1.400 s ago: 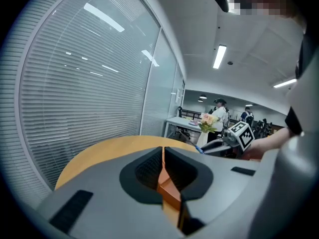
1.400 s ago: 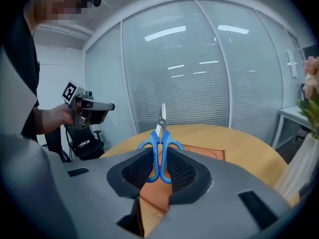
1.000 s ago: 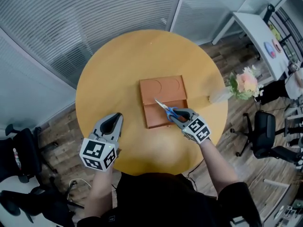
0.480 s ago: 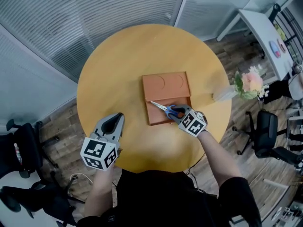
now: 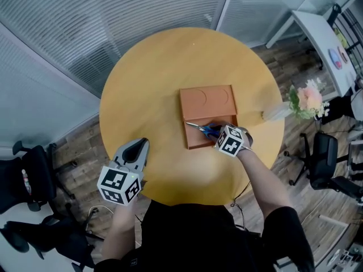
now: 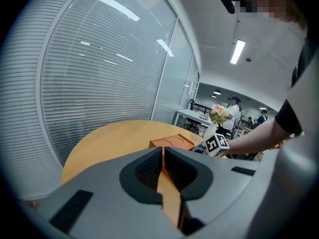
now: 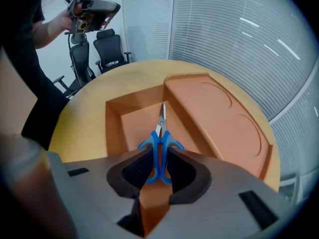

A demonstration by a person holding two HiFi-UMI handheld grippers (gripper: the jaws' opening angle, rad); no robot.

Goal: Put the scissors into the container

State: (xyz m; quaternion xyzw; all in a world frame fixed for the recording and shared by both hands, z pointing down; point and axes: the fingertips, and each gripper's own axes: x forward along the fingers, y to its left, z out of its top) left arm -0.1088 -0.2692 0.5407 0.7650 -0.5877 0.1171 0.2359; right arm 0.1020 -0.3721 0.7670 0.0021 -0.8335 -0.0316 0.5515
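Blue-handled scissors (image 5: 203,128) are gripped by their handles in my right gripper (image 5: 218,134), blades pointing left over the open lower compartment of the orange container (image 5: 207,101). In the right gripper view the scissors (image 7: 160,133) hang between the jaws of the right gripper (image 7: 158,158), tips down over the compartment floor (image 7: 132,126); I cannot tell whether they touch it. The container's raised part (image 7: 214,113) carries two circle marks. My left gripper (image 5: 138,146) hovers at the table's near-left edge, shut and empty; its view shows its jaws (image 6: 163,156) nearly together.
A round wooden table (image 5: 147,84) carries the container. A vase of flowers (image 5: 303,101) stands at its right edge. Office chairs (image 5: 320,157) and a white desk (image 5: 317,33) stand to the right, a glass wall with blinds behind.
My right gripper has sunk with the scissors toward the open compartment and tipped more steeply down. The left gripper has shifted only slightly.
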